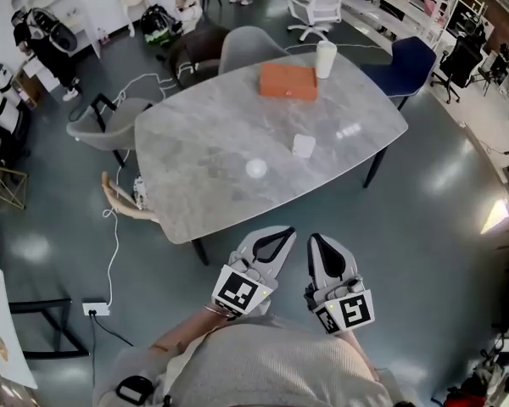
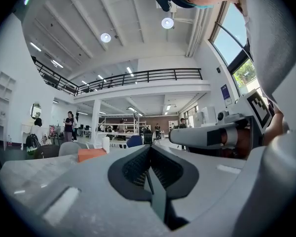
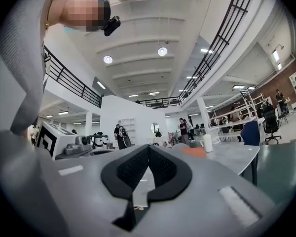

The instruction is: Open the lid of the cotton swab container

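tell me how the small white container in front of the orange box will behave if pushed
The small white container looks little, so probably light; on the glossy table it would likely slide rather than stay put. It sits low and squat, so tipping seems unlikely.

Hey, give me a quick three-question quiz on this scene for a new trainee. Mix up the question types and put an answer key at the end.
1. True or false: the left gripper is touching something on the grey table.
2. Multiple choice: which thing stands nearest the orange box? A) the tall white cylinder B) the small white container C) the round white item
3. Fill in: the jaws of the right gripper stand ____.

Key:
1. False. It hangs short of the table's near edge, and it is empty.
2. A
3. Shut, with nothing between them.
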Tool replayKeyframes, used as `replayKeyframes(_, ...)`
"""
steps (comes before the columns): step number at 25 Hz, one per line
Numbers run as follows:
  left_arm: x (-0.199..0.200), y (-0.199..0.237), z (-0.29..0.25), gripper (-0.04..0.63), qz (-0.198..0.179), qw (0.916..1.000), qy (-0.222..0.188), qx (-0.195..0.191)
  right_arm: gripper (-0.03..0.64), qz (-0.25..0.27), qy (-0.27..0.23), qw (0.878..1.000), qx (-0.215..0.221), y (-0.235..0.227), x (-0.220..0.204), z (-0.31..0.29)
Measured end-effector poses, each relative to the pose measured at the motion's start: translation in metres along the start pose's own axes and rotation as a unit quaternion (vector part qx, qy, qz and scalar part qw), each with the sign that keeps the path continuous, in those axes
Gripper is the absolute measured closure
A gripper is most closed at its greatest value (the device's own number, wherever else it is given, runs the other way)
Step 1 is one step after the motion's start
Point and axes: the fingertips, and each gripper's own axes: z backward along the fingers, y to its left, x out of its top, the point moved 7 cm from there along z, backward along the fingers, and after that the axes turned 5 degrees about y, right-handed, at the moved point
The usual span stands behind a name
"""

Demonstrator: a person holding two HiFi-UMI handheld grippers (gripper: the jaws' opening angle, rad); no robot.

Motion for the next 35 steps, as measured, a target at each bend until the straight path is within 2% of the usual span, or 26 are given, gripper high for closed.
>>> replayKeyframes(7, 0.000, 0.060, -0.035, 0.597, 0.001, 1.0000, -0.001, -0.009, 0.617, -0.002, -0.002, 1.000, -0.013, -0.029, 0.000, -0.060)
replayKeyframes(11, 0.003, 0.080, -0.053, 0.597, -0.001, 0.9999, -0.003, -0.017, 0.617, -0.002, -0.007, 1.000, -0.024, -0.040, 0.004, -0.081)
replayKeyframes(20, 0.006, 0.083, -0.065, 0.597, 0.000, 0.9997, -0.002, -0.026, 0.617, -0.017, -0.001, 1.000, -0.026, -0.050, 0.004, -0.088)
replayKeyframes(26, 0.005, 0.093, -0.060, 0.597, 0.001, 0.9997, -0.009, -0.022, 0.617, -0.005, -0.005, 1.000, -0.019, -0.043, 0.007, -0.096)
replayKeyframes(29, 0.005, 0.096, -0.058, 0.597, -0.006, 0.9995, -0.016, -0.025, 0.617, -0.001, -0.008, 1.000, -0.030, -0.041, 0.008, -0.095)
replayKeyframes(35, 0.000, 0.102, -0.061, 0.597, 0.010, 0.9995, -0.006, -0.030, 0.617, -0.007, 0.006, 0.999, -0.053, -0.047, 0.002, -0.092)
